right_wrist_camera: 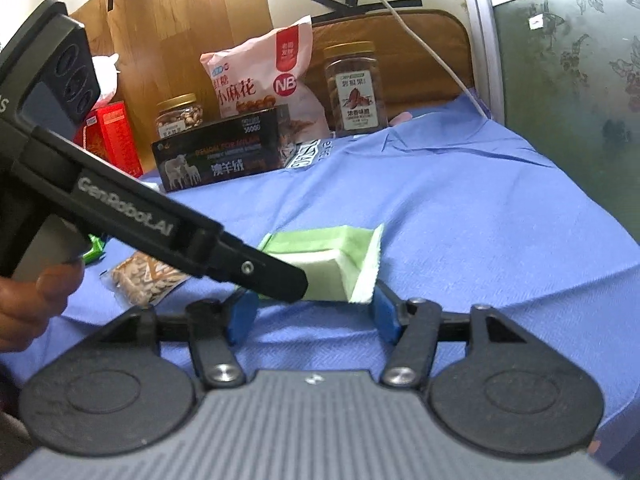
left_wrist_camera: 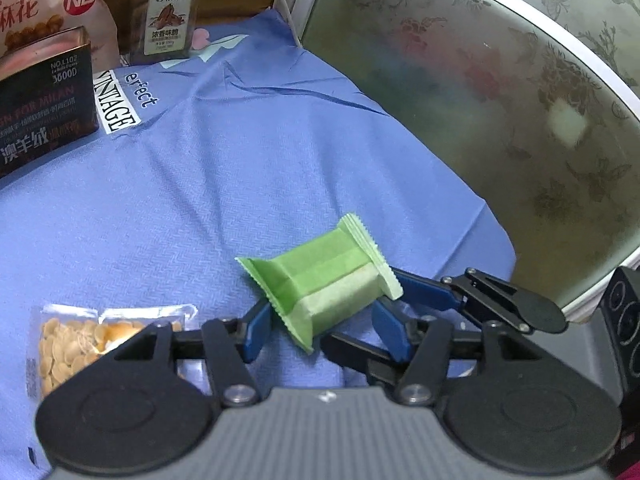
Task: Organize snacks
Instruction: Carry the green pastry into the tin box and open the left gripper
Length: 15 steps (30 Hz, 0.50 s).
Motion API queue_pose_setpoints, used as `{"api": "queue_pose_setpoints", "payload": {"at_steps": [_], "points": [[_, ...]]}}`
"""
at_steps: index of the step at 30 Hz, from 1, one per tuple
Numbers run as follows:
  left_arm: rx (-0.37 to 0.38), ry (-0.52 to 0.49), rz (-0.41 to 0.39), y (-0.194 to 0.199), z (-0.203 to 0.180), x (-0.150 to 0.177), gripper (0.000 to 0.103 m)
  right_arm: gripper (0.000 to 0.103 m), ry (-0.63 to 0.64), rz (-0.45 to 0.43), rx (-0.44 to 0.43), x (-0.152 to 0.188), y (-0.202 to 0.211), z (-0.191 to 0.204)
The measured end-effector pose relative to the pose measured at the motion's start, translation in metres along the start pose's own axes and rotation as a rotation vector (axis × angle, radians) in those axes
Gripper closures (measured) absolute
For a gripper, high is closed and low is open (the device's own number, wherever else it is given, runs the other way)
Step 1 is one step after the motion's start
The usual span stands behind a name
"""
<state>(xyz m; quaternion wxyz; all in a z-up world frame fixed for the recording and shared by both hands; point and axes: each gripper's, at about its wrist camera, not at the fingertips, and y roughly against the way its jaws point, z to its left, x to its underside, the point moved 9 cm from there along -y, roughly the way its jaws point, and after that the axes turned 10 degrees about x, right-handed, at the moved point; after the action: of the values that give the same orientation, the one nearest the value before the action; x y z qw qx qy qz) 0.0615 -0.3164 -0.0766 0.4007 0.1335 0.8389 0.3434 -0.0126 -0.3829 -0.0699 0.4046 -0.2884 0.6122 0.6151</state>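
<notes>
Now | green snack packet [left_wrist_camera: 328, 280] lower centre on blue cloth [left_wrist_camera: 200, 184] | left gripper [left_wrist_camera: 320, 326] jaws parted, straddling packet, pads clear | right gripper [right_wrist_camera: 312, 312] jaws open at packet's near end

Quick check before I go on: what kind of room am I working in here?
Probably a bedroom: the blue cloth looks like bedding against a padded brown headboard, with a frosted floral glass panel alongside.
</notes>
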Motion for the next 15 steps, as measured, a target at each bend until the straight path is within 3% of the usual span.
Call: {"api": "queue_pose_setpoints", "payload": {"at_steps": [4,6,7,8,15], "points": [[0.004,0.02,-0.006,-0.003,0.002,-0.002,0.045,0.031,0.032,-0.031,0.02,0.001,-0.004,0.004],[-0.001,0.02,-0.011,-0.004,0.003,-0.004,0.058,0.034,0.038,-0.047,0.032,0.001,-0.004,0.005],[-0.015,0.019,-0.013,-0.004,0.005,-0.004,0.059,0.042,0.04,-0.058,0.041,0.0,-0.004,0.006],[-0.013,0.017,-0.013,-0.003,0.005,-0.004,0.062,0.043,0.049,-0.064,0.05,-0.001,-0.003,0.006],[-0.025,0.005,-0.073,0.027,0.01,-0.005,0.062,0.046,0.105,-0.113,0.04,-0.013,0.002,0.026]]}}
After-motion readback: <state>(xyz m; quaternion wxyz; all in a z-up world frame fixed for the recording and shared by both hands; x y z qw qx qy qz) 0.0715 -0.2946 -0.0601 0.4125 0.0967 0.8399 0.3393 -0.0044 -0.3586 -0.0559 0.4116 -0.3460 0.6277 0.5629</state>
